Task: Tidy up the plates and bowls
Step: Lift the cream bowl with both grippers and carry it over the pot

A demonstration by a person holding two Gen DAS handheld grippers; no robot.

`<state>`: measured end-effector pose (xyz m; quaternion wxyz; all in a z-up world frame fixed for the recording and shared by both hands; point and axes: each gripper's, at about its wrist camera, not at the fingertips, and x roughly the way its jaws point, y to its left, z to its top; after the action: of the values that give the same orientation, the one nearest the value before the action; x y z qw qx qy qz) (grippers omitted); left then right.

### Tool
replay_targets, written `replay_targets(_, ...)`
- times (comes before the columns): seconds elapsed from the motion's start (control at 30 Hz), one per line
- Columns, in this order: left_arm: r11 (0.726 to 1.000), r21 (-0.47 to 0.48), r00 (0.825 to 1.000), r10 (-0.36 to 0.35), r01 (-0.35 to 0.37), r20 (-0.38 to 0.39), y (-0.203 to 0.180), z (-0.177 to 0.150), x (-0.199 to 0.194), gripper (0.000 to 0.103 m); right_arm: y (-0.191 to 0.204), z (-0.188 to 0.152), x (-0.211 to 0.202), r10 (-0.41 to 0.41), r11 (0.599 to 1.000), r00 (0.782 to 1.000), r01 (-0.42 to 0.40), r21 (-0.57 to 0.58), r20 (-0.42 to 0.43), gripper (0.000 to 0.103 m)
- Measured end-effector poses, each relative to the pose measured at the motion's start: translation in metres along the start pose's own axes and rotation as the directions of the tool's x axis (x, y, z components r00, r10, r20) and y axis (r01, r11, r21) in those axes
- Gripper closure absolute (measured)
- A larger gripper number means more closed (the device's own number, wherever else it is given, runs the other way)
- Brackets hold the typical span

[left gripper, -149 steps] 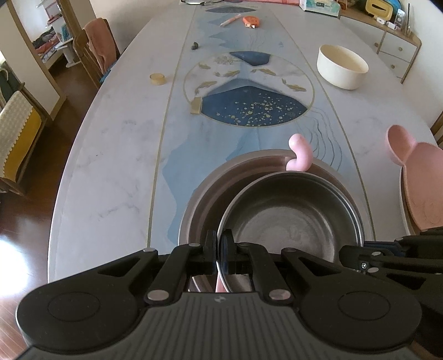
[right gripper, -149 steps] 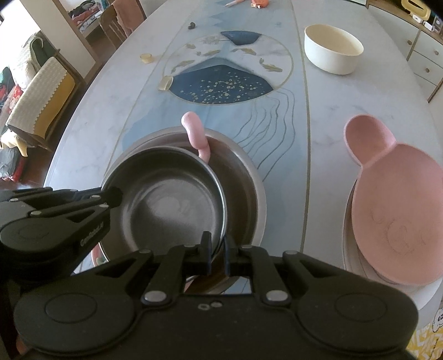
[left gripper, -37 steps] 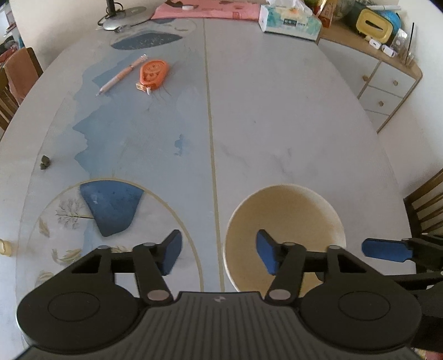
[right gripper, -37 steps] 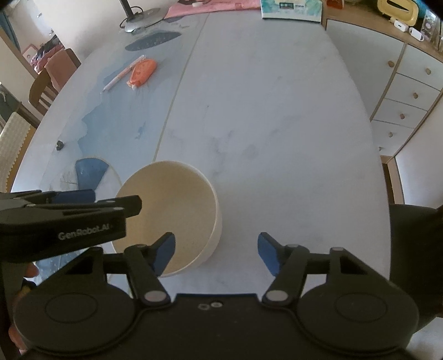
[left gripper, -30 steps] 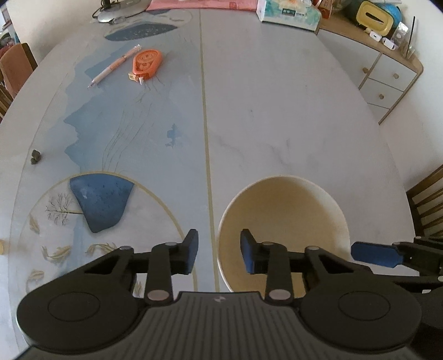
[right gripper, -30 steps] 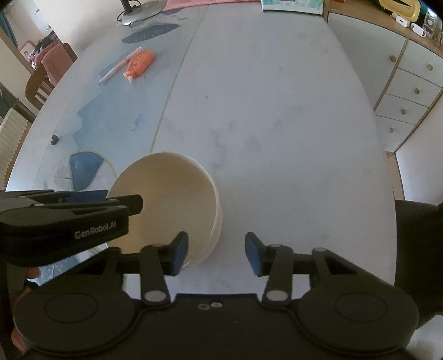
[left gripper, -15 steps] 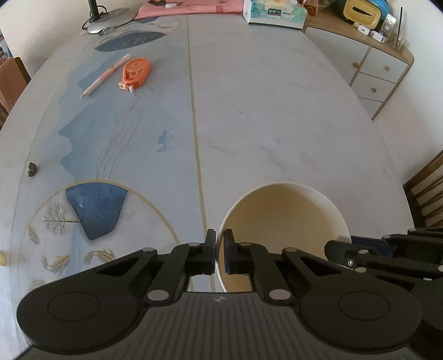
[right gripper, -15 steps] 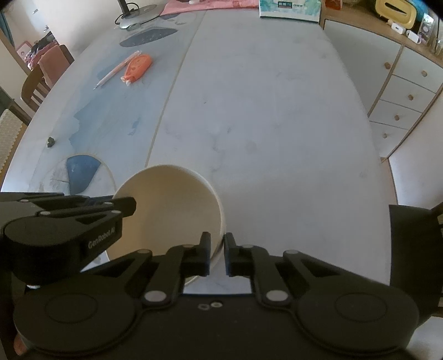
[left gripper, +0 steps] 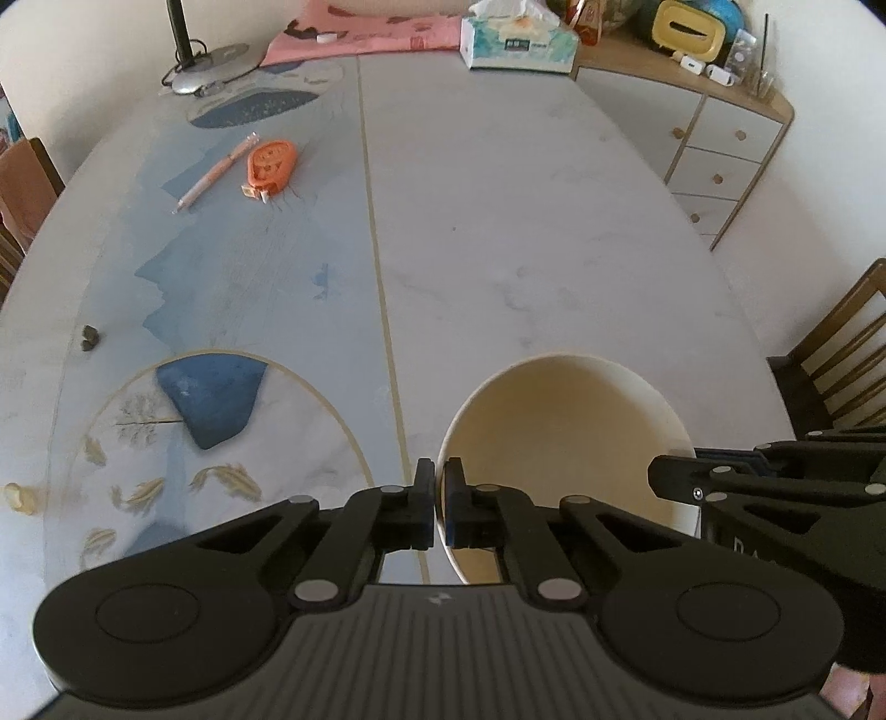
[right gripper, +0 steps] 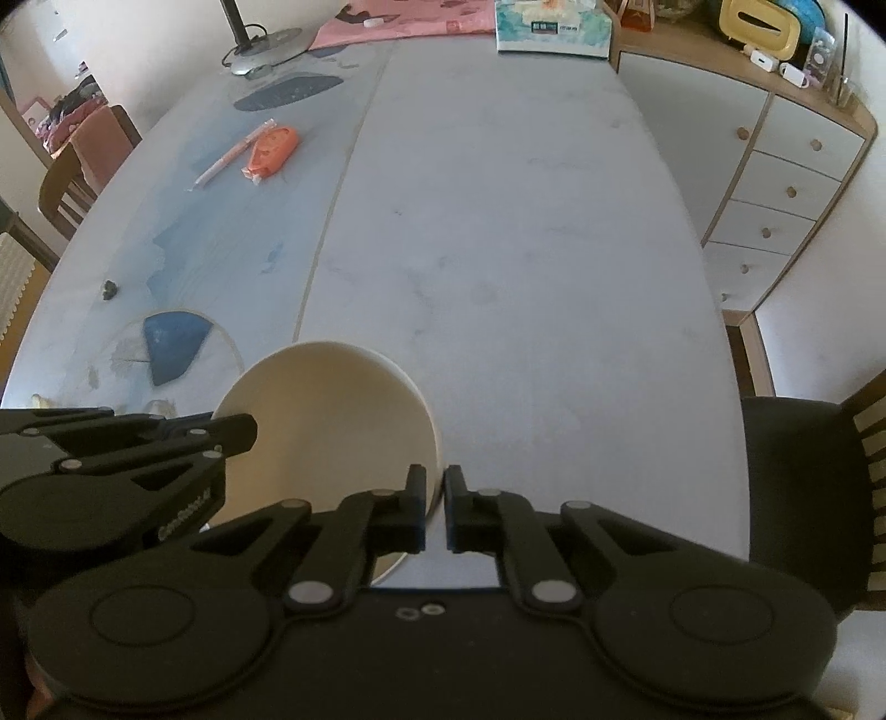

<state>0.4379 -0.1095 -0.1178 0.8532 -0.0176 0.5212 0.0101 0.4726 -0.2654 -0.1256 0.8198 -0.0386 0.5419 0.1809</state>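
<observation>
A cream bowl [left gripper: 565,432] sits low over the marble table; it also shows in the right wrist view [right gripper: 326,421]. My left gripper [left gripper: 440,498] is shut on the bowl's left rim. My right gripper [right gripper: 436,504] is shut on the bowl's right rim. Each gripper shows in the other's view, the right one [left gripper: 764,487] at the bowl's right side and the left one [right gripper: 111,459] at its left. The metal bowls and pink plate are out of view.
An orange tape dispenser [left gripper: 269,166] and a pink pen [left gripper: 213,174] lie at the far left. A tissue box [left gripper: 518,41] and lamp base [left gripper: 213,66] stand at the far end. A drawer cabinet [right gripper: 786,166] and a chair [right gripper: 814,487] are on the right.
Both grippers left the nested metal bowls, moved to the cream bowl, and closed from wide open onto its opposite rims. The bowl now looks raised slightly.
</observation>
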Motion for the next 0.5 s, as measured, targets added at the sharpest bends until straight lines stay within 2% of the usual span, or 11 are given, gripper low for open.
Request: replay_targets(0.5,1.000,-0.007,0.997,0.005,-0.004,0.080,0.014,-0.042,-0.097,0.101,0.035,-0.040,-0.082,0.016,1.000,0.997,-0.014,-0.021,0.080,0.097)
